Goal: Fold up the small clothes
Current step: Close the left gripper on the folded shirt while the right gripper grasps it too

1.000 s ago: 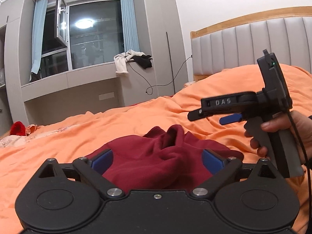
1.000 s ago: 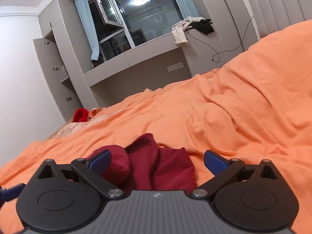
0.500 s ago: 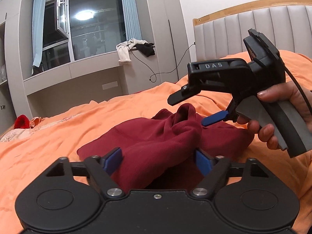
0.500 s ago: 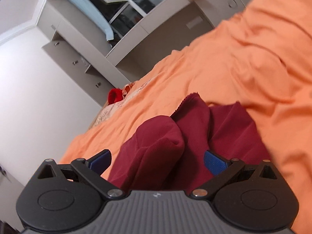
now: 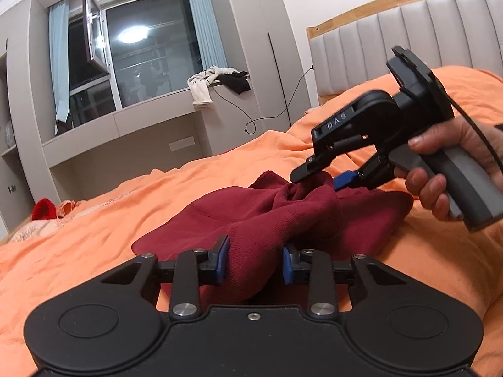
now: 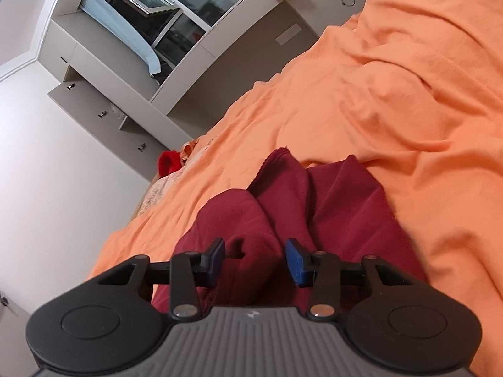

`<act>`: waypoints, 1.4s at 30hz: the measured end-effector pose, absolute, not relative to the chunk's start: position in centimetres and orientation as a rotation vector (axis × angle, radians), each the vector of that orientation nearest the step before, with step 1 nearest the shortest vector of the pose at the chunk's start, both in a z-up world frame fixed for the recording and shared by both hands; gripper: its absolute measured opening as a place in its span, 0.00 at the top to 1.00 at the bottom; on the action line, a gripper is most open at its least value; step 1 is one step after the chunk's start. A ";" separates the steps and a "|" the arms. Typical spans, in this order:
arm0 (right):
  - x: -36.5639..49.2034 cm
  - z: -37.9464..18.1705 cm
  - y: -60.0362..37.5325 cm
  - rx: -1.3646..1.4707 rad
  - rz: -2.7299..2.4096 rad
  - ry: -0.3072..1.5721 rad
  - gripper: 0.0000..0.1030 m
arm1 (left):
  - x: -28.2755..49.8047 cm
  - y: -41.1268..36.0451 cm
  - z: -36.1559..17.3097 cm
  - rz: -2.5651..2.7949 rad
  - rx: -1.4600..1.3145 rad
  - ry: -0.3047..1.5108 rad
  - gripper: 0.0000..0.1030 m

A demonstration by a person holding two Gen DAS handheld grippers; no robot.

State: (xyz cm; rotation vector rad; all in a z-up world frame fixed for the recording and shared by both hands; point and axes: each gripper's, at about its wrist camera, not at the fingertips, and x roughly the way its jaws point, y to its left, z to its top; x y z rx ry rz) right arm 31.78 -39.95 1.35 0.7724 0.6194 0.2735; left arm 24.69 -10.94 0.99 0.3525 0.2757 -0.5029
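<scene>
The crumpled maroon garment (image 5: 267, 220) lies bunched on the orange bedspread (image 5: 94, 220). Both claws have just been closing on raised folds: left claw (image 5: 253, 264) clamped, right claw (image 6: 254, 262) gathering cloth, probably to lift and spread it.

Even indoor light, lamp glare (image 5: 132, 34) on dark window glass (image 5: 151, 62), fisheye-bent edges, slight motion blur.

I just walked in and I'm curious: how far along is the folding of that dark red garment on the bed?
Barely begun. Nothing looks folded: the dark red garment lies bunched on the orange bedspread. In hand: both grippers have just been closing, the left gripper on a bunch of cloth at the near edge, the right gripper on another bunch. Every fold is left to do.
</scene>
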 end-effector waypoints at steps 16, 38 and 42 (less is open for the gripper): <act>34.3 -0.8 -39.8 0.899 0.264 0.624 0.68 | 24.3 -11.6 0.9 -0.506 0.389 0.263 0.67; 27.6 3.4 -43.4 0.677 0.188 0.424 0.85 | 23.6 -14.0 0.7 -0.616 0.394 0.237 0.72; 26.9 2.5 -44.4 0.672 0.160 0.457 0.85 | 23.4 -14.8 0.1 -0.638 0.425 0.239 0.72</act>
